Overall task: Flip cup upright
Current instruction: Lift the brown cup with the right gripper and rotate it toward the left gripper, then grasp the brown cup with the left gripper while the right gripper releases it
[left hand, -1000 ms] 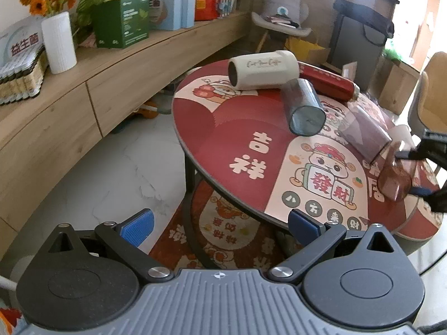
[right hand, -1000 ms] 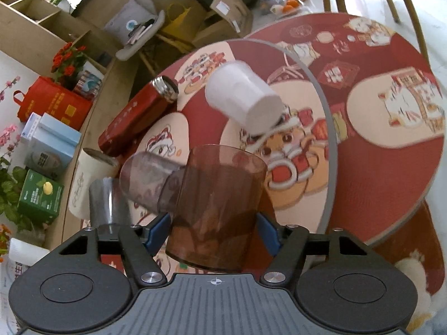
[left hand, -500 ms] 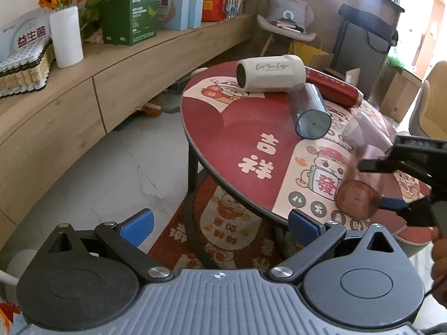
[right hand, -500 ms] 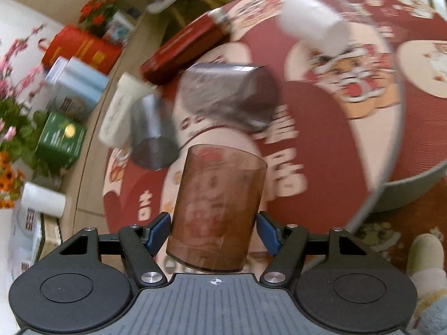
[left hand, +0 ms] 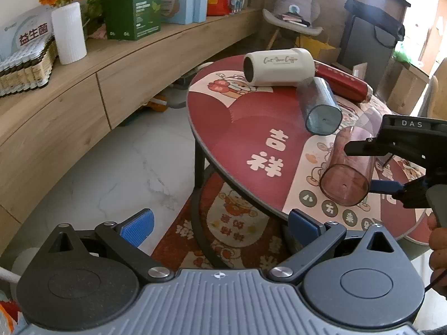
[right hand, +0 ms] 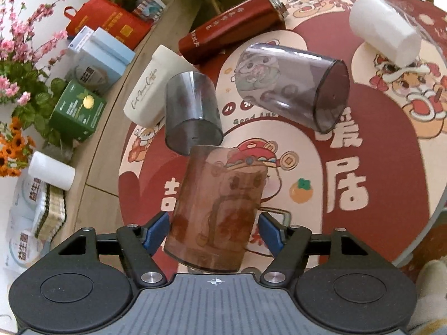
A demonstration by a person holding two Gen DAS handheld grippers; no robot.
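A round red table [left hand: 237, 128] with festive cartoon prints stands beside a long wooden sideboard. 5 other vessels lie tipped on it: cream cup [left hand: 276, 67], red flask [right hand: 232, 25], grey cup [right hand: 191, 111], purple cup [right hand: 293, 83], white cup [right hand: 384, 30]. The right gripper [right hand: 213, 231] is clamped on the brown cup [right hand: 218, 212] at mid-wall, holding it above the near edge, base tilted toward the near left. It looks like light, stiff, slick plastic; a mid-wall hold seems best. The left gripper [left hand: 220, 223] hangs off the table, fingers apart, empty.
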